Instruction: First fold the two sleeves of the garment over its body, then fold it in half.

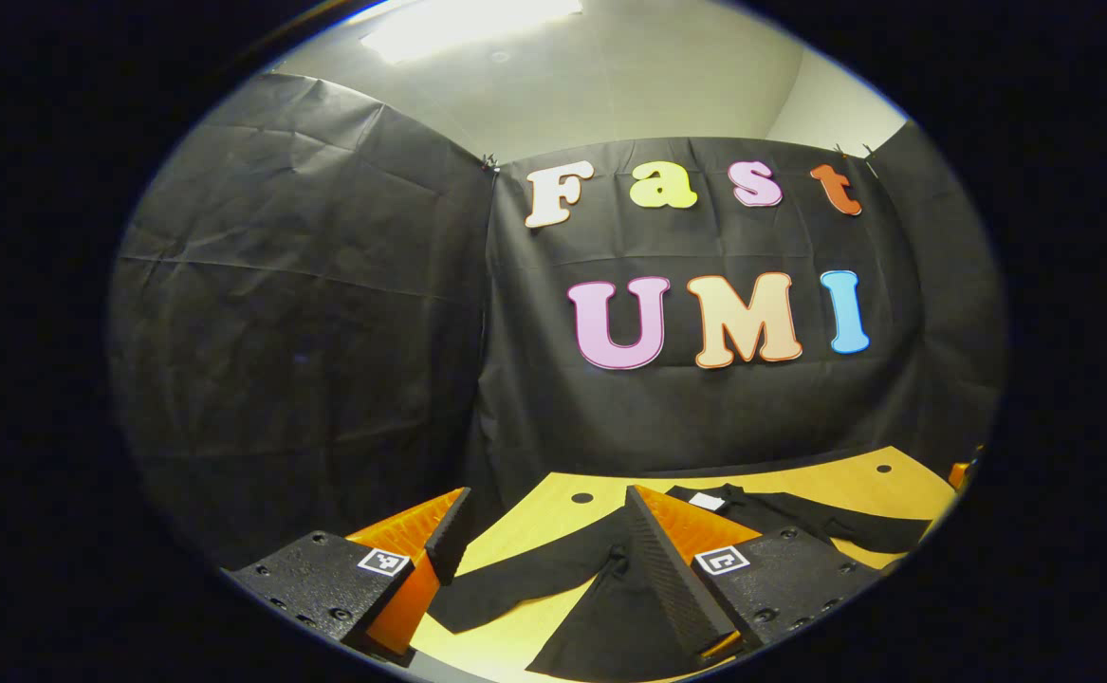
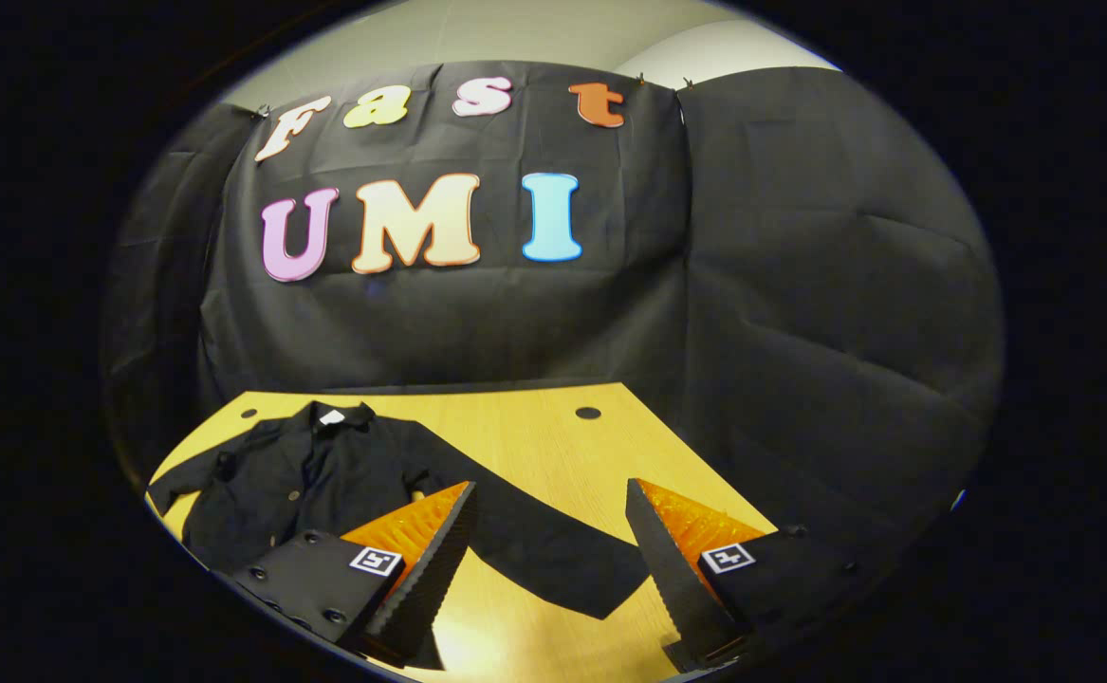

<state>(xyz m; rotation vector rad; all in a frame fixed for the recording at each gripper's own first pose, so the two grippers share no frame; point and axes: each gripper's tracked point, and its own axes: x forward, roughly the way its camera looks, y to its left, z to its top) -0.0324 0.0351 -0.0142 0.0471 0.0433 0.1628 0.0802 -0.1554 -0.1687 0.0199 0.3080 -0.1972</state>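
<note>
A black jacket (image 2: pixel 297 479) lies flat on the wooden table (image 2: pixel 515 427), collar toward the far wall, both sleeves spread outward. In the right gripper view one sleeve (image 2: pixel 544 550) runs diagonally between the fingers of my right gripper (image 2: pixel 548 560), which is open above it and holds nothing. In the left gripper view the jacket (image 1: pixel 762 517) lies to the right, and its other sleeve (image 1: pixel 534 569) stretches across the gap of my left gripper (image 1: pixel 544 555). That gripper is open too, hovering over the sleeve.
The table (image 1: pixel 553 517) has round holes (image 2: pixel 588 413) near its far edge. Black cloth booth walls (image 2: pixel 800 313) close in behind and on both sides of the table. Bare wood lies beyond the sleeve on the right.
</note>
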